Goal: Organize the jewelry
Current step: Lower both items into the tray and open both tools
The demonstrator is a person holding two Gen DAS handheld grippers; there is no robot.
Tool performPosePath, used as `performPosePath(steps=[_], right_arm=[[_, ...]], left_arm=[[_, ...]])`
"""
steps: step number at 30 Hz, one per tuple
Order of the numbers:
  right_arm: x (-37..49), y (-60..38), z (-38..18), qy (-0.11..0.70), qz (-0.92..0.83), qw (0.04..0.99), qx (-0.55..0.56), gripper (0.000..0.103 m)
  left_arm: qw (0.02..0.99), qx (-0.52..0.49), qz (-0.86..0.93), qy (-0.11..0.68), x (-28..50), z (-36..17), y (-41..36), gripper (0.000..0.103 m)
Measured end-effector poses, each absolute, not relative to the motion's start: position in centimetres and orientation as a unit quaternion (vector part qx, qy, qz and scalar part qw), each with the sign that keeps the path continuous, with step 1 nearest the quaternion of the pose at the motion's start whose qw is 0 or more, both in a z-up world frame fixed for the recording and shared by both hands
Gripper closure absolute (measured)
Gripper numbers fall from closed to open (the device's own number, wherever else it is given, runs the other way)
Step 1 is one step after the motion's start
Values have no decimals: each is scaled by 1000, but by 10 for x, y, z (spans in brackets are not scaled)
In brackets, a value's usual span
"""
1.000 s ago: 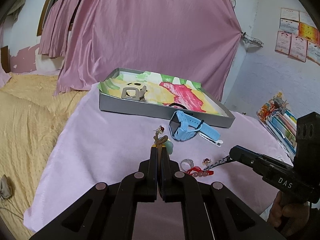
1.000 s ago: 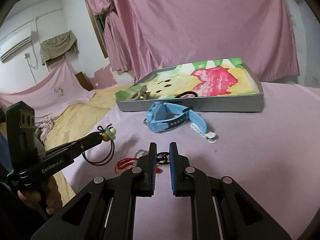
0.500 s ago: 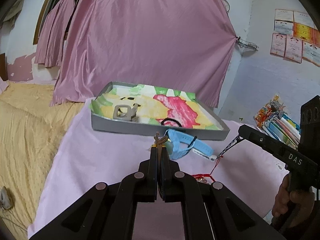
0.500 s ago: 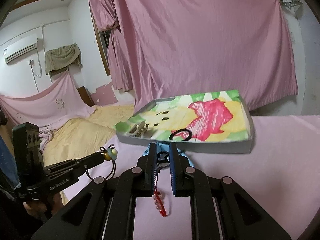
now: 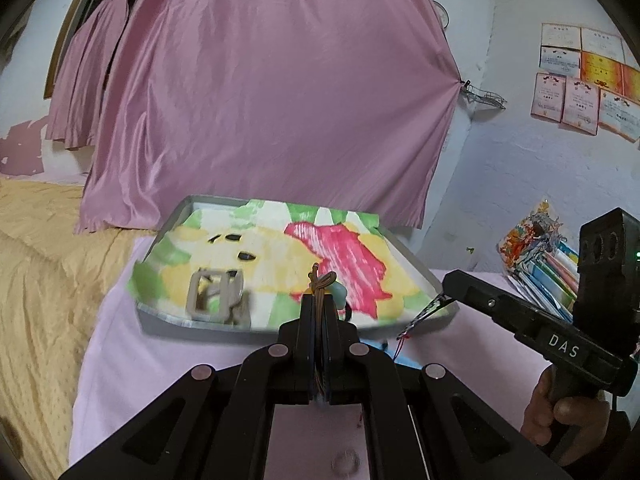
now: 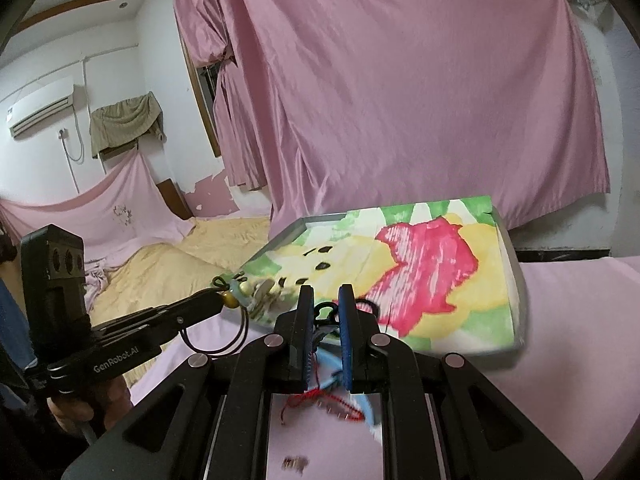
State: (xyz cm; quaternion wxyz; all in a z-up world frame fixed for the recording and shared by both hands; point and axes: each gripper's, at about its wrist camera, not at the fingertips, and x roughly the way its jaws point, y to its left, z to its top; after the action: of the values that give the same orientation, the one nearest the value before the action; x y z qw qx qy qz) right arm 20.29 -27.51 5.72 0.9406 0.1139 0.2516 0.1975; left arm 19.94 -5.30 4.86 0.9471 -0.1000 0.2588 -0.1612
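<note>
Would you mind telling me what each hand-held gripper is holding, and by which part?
Left hand-held gripper pinches the hair tie by its cord near the bead charm. Right hand-held gripper grips the red string bracelet at its upper end.

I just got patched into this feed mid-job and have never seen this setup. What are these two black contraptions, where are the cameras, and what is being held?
No robot here: a person holds a handheld gripper in each hand, with a fisheye camera on each looking along its fingers. One picture is from the left gripper, the other from the right gripper; each also shows the other from the side. The left is closed on a hair tie with beads. The right pinches a dark clasp with a red cord dangling below. Ahead, on a pink cloth, sits a gray tray lined with colorful paper, with a beige hair clip inside.
</note>
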Motion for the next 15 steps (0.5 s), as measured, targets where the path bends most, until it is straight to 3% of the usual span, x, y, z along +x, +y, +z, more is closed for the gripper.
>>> performPosePath(steps=[9, 12, 15], right_arm=[[257, -275, 30, 300, 191, 923, 147, 92], [267, -275, 21, 313, 183, 920, 148, 101], [275, -275, 14, 324, 179, 917, 150, 101]], left_arm=[[938, -96, -170, 288, 253, 43, -64, 100], [934, -93, -167, 302, 266, 37, -68, 100], [929, -93, -160, 321, 278, 29, -71, 100]])
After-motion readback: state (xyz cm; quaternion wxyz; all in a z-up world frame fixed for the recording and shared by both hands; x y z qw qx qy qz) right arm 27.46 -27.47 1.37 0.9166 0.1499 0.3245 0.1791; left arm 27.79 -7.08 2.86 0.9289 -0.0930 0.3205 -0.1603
